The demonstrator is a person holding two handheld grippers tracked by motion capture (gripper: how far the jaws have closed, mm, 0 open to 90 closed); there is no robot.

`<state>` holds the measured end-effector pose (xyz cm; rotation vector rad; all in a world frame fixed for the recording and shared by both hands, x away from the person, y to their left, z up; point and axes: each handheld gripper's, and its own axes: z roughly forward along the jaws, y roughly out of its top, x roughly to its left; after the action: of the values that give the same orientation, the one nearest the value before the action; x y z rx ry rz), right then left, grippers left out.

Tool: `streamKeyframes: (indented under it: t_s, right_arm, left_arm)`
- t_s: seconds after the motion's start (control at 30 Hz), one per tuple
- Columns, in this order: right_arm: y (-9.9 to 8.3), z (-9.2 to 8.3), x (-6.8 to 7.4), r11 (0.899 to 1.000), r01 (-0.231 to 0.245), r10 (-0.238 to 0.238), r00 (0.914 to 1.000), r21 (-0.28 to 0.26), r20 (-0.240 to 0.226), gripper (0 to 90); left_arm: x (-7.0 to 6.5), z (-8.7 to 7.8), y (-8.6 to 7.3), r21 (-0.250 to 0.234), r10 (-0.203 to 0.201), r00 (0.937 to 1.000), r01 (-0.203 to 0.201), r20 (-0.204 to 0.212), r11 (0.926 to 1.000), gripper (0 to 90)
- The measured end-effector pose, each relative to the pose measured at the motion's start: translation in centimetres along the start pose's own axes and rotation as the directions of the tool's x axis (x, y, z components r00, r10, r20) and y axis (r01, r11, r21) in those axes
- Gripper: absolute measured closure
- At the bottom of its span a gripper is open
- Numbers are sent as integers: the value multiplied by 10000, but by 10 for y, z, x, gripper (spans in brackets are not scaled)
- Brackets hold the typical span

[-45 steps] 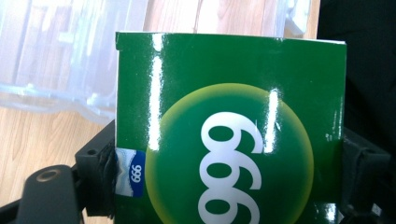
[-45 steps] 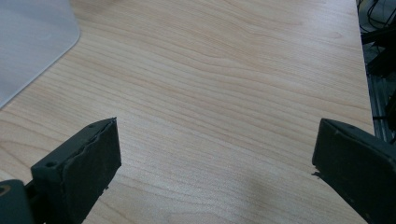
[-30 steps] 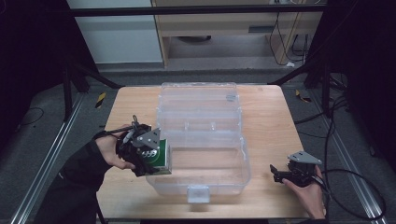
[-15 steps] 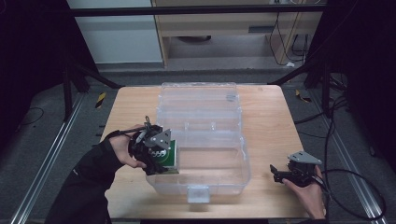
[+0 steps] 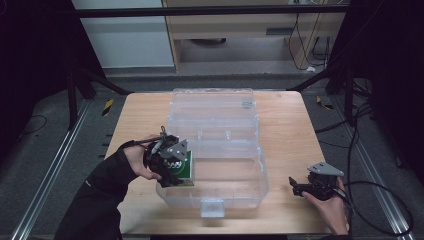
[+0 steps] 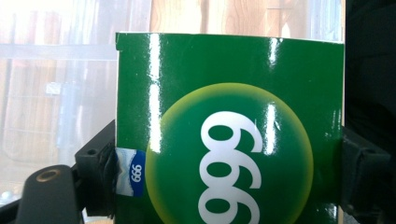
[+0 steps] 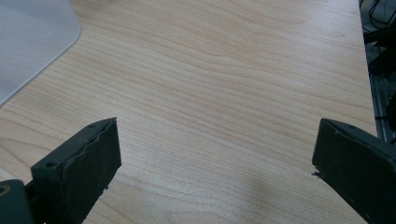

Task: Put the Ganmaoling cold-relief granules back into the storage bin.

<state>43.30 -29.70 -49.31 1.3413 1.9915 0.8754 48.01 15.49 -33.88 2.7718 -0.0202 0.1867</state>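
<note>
Left gripper (image 5: pixel 172 162) grips a green box (image 6: pixel 229 135), its jaws pressed flat against the box's two sides, and holds it just inside the left wall of the open clear plastic bin (image 5: pixel 260 170) at the table's (image 5: pixel 290 130) front middle. Placing looks underway; next, lower the box to the bin floor and release. Right gripper (image 5: pixel 305 187) rests wide open and empty near the front right corner.

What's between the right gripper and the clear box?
Only bare wood. In the high view, a strip of table separates the right gripper from the clear box; the right gripper view shows the same between its open jaws and the box corner.
</note>
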Motion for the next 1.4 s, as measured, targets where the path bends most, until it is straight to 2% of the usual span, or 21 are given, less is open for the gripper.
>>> streamKeyframes:
  t_s: [0.37, 0.47, 0.5, 0.57, 1.4]
  right_arm:
    - [0, 0, 1, 10000, 9, -9, 10000, 20, -11, 16]
    - [0, 1, 1, 10000, 14, -14, 10000, 28, -9, 16]
    - [0, 1, 1, 10000, -2, 2, 10000, 26, -18, 16]
    - [0, 1, 1, 10000, 3, -3, 10000, 29, -39, 16]
    - [-1, 2, 1, 9999, 47, -47, 10000, 122, -14, 13]
  left_arm:
    - [0, 17, -4, 26, -21, 9998, 21, 196, 10000, 146]
    - [-1, 21, -6, 113, -81, 9997, 78, 243, 9999, 146]
    - [0, 22, -6, 190, 12, 9998, -16, 213, 9998, 146]
    - [-1, 25, -7, 156, -104, 9996, 100, 260, 9998, 146]
    - [-2, 56, -17, 543, -378, 9964, 337, 758, 9980, 141]
